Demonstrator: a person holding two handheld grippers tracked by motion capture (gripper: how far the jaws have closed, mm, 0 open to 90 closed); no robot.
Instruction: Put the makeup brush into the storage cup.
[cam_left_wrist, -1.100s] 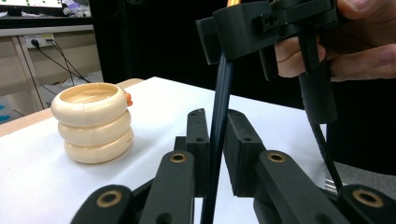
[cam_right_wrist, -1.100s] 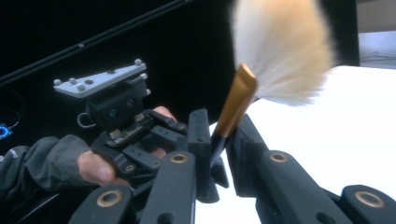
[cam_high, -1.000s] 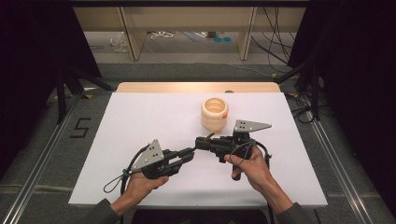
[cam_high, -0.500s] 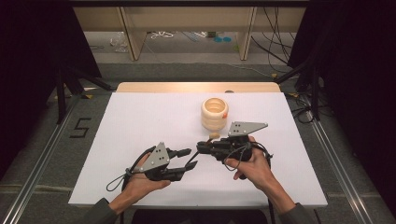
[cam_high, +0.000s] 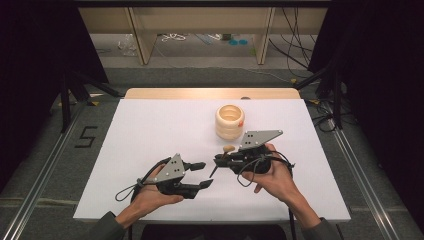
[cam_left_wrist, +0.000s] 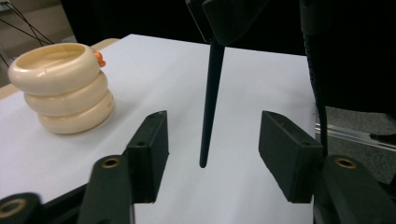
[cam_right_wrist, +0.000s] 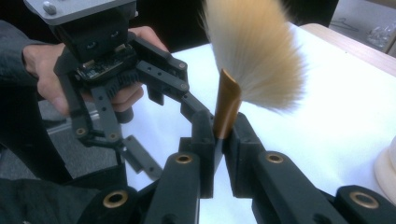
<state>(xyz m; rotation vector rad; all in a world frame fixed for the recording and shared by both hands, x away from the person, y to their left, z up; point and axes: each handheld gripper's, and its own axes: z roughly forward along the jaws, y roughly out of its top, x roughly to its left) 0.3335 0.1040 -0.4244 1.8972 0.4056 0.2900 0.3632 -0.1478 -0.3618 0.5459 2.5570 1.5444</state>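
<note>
A brush stands in my right gripper (cam_right_wrist: 219, 128), which is shut on its gold ferrule (cam_right_wrist: 228, 102), with the tan bristles (cam_right_wrist: 254, 51) fanning out above. In the high view the right gripper (cam_high: 218, 161) points left and the bristles (cam_high: 228, 148) stick out behind it. The brush's black tapered handle (cam_left_wrist: 210, 93) hangs down between the jaws of my left gripper (cam_left_wrist: 215, 129) without touching either pad. Those jaws have just been opening and stand open. The left gripper (cam_high: 206, 174) sits just left of the right one. A cream holder of stacked rings (cam_high: 230, 121) stands behind them.
The white table top (cam_high: 150, 125) stretches out to the left and behind the holder (cam_left_wrist: 63, 88), which carries a small orange bit (cam_left_wrist: 98, 57) at its rim. Black cables trail from both grippers toward the near edge. A wooden strip (cam_high: 175, 93) borders the far side.
The left gripper's jaws, shut on the brush handle a second ago, have opened and let it go. The right gripper still holds the brush and has barely shifted.
</note>
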